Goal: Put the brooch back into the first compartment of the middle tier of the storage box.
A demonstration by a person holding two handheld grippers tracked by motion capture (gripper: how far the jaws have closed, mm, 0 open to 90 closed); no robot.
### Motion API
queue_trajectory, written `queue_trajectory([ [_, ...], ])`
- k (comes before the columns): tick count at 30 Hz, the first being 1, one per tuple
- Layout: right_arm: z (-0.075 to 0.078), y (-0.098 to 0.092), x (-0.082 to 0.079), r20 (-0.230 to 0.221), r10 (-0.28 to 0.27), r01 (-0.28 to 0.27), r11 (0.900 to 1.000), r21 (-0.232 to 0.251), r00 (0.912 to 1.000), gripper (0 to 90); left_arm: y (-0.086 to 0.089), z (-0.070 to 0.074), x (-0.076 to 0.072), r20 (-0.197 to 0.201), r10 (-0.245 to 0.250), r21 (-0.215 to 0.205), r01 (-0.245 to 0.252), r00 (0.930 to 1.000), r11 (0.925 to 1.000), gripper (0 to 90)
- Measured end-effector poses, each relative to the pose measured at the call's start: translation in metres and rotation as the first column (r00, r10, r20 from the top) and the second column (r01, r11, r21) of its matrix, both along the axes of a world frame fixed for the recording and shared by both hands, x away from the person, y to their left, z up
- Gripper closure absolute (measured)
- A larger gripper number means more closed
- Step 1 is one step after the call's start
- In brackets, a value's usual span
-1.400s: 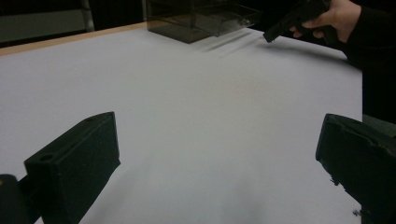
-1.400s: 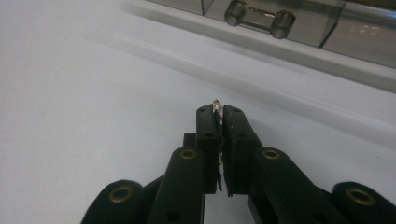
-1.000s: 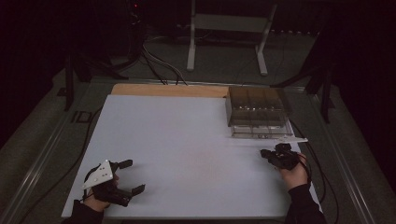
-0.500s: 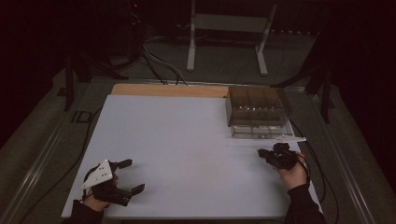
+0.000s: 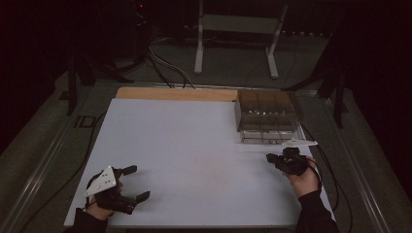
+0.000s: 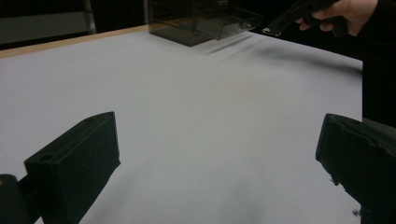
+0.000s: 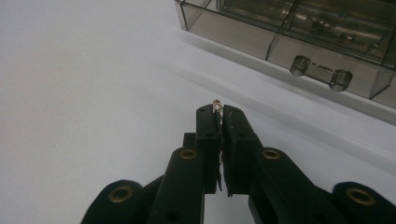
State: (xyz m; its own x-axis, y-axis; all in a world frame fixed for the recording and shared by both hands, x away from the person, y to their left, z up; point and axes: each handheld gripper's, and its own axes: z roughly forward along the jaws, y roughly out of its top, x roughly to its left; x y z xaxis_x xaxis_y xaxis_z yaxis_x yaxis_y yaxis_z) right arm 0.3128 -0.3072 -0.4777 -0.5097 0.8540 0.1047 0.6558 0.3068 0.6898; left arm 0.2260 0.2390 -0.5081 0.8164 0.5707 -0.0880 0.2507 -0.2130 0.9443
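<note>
Broadly, the white table (image 5: 194, 145) carries a smoked-plastic drawer box (image 5: 266, 116) at its far right. Left gripper (image 5: 130, 183) rests at the near left corner, jaws spread, empty. Right gripper (image 7: 218, 112) is clenched on what appears a small metal pin (image 7: 216, 106), just before the box. Risk: the thin pin slips from the pads if tilted.

The drawer box (image 5: 266, 115) sits on the table (image 5: 194, 160) at its far right. The right gripper (image 5: 272, 158) lies just before the box. The left gripper (image 5: 137, 183) lies well apart, before and left of it.

Dark room (dim light): white table (image 5: 194, 160), grey floor (image 5: 228, 73), metal stand (image 5: 233, 22) behind
</note>
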Motion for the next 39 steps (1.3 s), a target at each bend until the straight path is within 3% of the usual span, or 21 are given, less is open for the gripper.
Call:
queue_trajectory([
  [16,0.014,0.007,0.004,0.021,0.019,-0.02,0.999,0.027,0.9996,86.1,0.0,0.001,0.0,0.0,0.003,-0.011,-0.003,1.0,0.9999,0.3],
  [39,0.034,0.02,0.015,0.052,0.06,-0.061,0.998,0.021,0.9969,86.1,0.0,0.001,0.0,-0.001,-0.001,-0.005,0.001,1.0,1.0,0.3],
])
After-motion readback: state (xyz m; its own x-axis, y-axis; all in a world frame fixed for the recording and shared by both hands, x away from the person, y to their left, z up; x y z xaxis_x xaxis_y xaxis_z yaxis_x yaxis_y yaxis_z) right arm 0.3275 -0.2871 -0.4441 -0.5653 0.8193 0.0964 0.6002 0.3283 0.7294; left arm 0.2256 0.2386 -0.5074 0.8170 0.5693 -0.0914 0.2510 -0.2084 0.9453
